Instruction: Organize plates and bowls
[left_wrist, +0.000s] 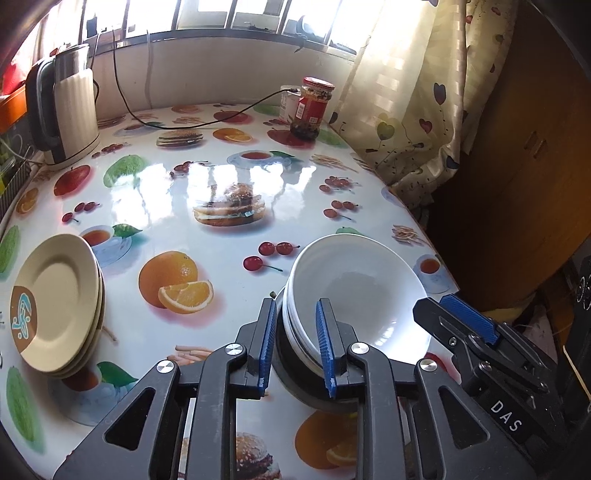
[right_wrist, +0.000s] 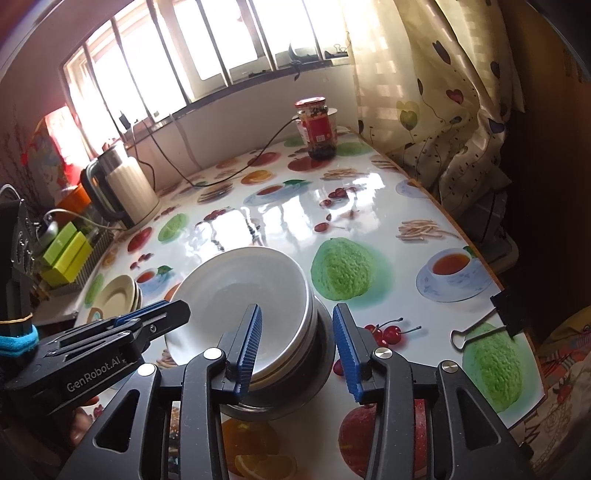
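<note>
Nested white bowls (left_wrist: 362, 288) sit on a dark metal bowl (right_wrist: 288, 391) near the table's front edge. My left gripper (left_wrist: 296, 314) straddles the stack's left rim, one blue pad inside the top bowl and one outside, slightly parted with a sliver of space on the outer side. Over the stack's right rim (right_wrist: 306, 295) stands my right gripper (right_wrist: 298, 314), open, its outer pad clearly off the bowls. A short stack of cream plates (left_wrist: 55, 302) with a brown and blue mark lies at the left.
A fruit-print tablecloth covers the table (left_wrist: 221, 177). At the back are an electric kettle (left_wrist: 66, 107) with a black cable, and a red-lidded jar (left_wrist: 312, 107). A binder clip (right_wrist: 491, 317) grips the right table edge. Curtain (right_wrist: 443, 110) hangs at right.
</note>
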